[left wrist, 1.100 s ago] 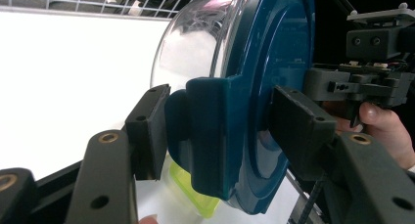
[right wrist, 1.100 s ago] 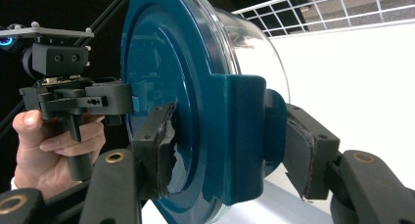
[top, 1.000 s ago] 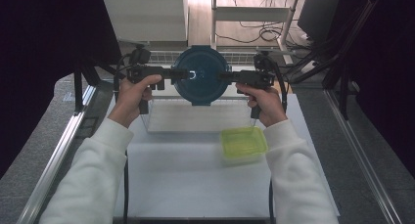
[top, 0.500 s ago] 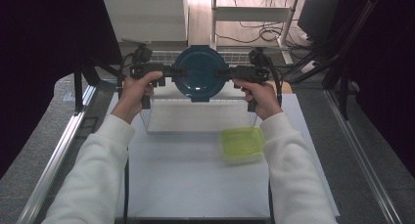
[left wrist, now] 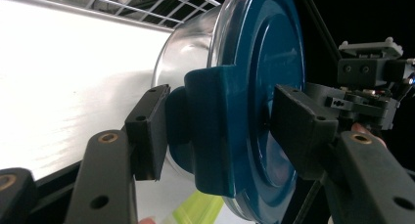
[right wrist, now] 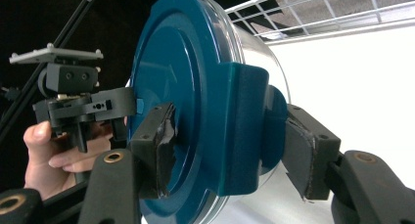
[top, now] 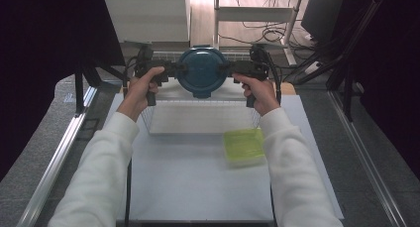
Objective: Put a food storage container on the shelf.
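Above wire basket (top: 198,119) — lidded container (top: 201,72), lid up

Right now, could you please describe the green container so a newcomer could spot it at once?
Start at the white table, then find the wire basket. The green container lies just outside the basket's near right corner: flat, translucent, lime-coloured, unlike the round blue-lidded one held up beyond.

Bowl carried farther away
The lidded bowl (top: 201,71), gripped by the left gripper (top: 171,68) and right gripper (top: 233,67), travelled toward the table's back edge.
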{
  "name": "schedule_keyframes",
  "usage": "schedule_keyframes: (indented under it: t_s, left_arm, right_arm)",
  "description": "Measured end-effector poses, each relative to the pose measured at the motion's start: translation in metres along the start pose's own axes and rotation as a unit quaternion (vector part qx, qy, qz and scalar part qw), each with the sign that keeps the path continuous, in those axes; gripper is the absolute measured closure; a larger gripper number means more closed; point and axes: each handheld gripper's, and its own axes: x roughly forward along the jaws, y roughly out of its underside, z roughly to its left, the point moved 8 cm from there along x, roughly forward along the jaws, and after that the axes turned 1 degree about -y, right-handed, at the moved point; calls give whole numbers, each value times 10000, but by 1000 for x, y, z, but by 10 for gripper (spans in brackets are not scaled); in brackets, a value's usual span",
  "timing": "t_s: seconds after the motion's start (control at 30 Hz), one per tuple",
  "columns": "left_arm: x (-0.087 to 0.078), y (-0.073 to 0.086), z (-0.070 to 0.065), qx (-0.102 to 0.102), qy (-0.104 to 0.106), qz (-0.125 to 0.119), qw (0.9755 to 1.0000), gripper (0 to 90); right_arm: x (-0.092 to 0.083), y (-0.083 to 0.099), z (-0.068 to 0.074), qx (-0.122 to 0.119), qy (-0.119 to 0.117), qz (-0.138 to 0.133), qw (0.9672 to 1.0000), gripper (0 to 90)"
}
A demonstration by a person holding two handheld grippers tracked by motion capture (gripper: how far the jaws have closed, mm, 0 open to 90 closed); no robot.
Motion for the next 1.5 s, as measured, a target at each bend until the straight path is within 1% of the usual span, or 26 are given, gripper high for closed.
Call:
schedule_keyframes:
  t_s: [0.1, 0.13, 0.23, 0.27, 0.37, 0.5, 0.57, 0.7, 0.73, 0.77, 0.8, 0.83, 0.87, 0.9, 0.93, 1.0, 1.07, 1.1, 1.13, 1.2, 1.23, 1.27, 1.33, 1.4, 1.43, 1.5]
  left_arm:
    - [2, -1, 2, -15, -11, 30, 10000, 412]
    - [3, -1, 2, -82, -27, 43, 10000, 409]
    - [5, 0, 5, -132, -37, 119, 9998, 396]
    - [6, 0, 6, -203, -32, 131, 9997, 393]
    - [8, -1, 8, -258, 3, 119, 9996, 389]
    - [11, -3, 11, -326, 32, 67, 9994, 381]
    - [12, -4, 11, -289, 4, 28, 9996, 379]
    - [14, -4, 11, -238, -25, -66, 9997, 374]
    - [15, -4, 11, -223, -42, -92, 9997, 371]
    - [16, -4, 10, -152, -80, -124, 9998, 364]
    - [16, -4, 10, -73, -154, -184, 9997, 353]
    - [16, -5, 10, 41, -311, -272, 9991, 332]
    - [15, -5, 10, 171, -494, -387, 9979, 296]
    - [14, -6, 8, 254, -584, -519, 9966, 260]
    - [12, -7, 6, 304, -582, -614, 9959, 234]
    - [7, -7, 1, 432, -639, -713, 9945, 191]
    - [0, -4, -7, 681, -674, -763, 9925, 174]
    - [-3, -2, -11, 788, -718, -753, 9914, 168]
    - [-7, 1, -13, 919, -837, -766, 9893, 167]
    - [-14, 7, -17, 1238, -1100, -761, 9833, 170]
    - [-18, 13, -20, 1445, -1261, -770, 9784, 176]
    - [-21, 19, -23, 1527, -1303, -752, 9768, 186]
    - [-27, 30, -27, 1627, -1329, -712, 9751, 195]
    - [-34, 49, -32, 1868, -1430, -617, 9700, 204]
    - [-36, 56, -34, 1923, -1444, -589, 9689, 205]
    - [-41, 82, -38, 1993, -1383, -524, 9687, 208]
  right_arm:
    - [3, -3, -3, 156, 6, 27, 9999, 402]
    - [4, -3, -5, 227, -4, 20, 9997, 399]
    - [8, -5, -11, 460, 12, -4, 9989, 378]
    - [9, -5, -13, 485, 18, -5, 9988, 372]
    - [12, -5, -18, 676, -19, -6, 9977, 367]
    - [15, -6, -22, 820, -12, -9, 9966, 352]
    - [16, -6, -24, 911, -24, -6, 9958, 347]
    - [16, -6, -25, 853, -33, -75, 9963, 341]
    - [16, -6, -25, 795, -12, -105, 9968, 330]
    - [16, -6, -25, 757, 22, -124, 9971, 311]
    - [17, -6, -25, 778, 61, -152, 9968, 271]
    - [17, -6, -24, 783, 82, -170, 9967, 225]
    - [17, -6, -24, 755, 99, -183, 9969, 188]
    - [17, -6, -24, 725, 152, -208, 9970, 155]
    - [15, -6, -25, 658, 219, -267, 9972, 131]
    - [10, -7, -24, 548, 294, -387, 9973, 100]
    - [2, -7, -19, 548, 289, -494, 9969, 89]
    - [-2, -5, -15, 487, 269, -517, 9971, 78]
    - [-6, -3, -11, 374, 317, -545, 9973, 77]
    - [-15, 1, -7, 108, 459, -604, 9971, 79]
    - [-18, 2, -5, 32, 475, -598, 9971, 84]
    - [-24, 6, -4, -134, 491, -618, 9968, 93]
    - [-34, 13, -3, -380, 534, -615, 9960, 115]
    - [-42, 23, -2, -540, 542, -583, 9954, 140]
    - [-46, 29, -1, -613, 565, -540, 9951, 144]
    - [-55, 42, 0, -776, 625, -515, 9937, 158]
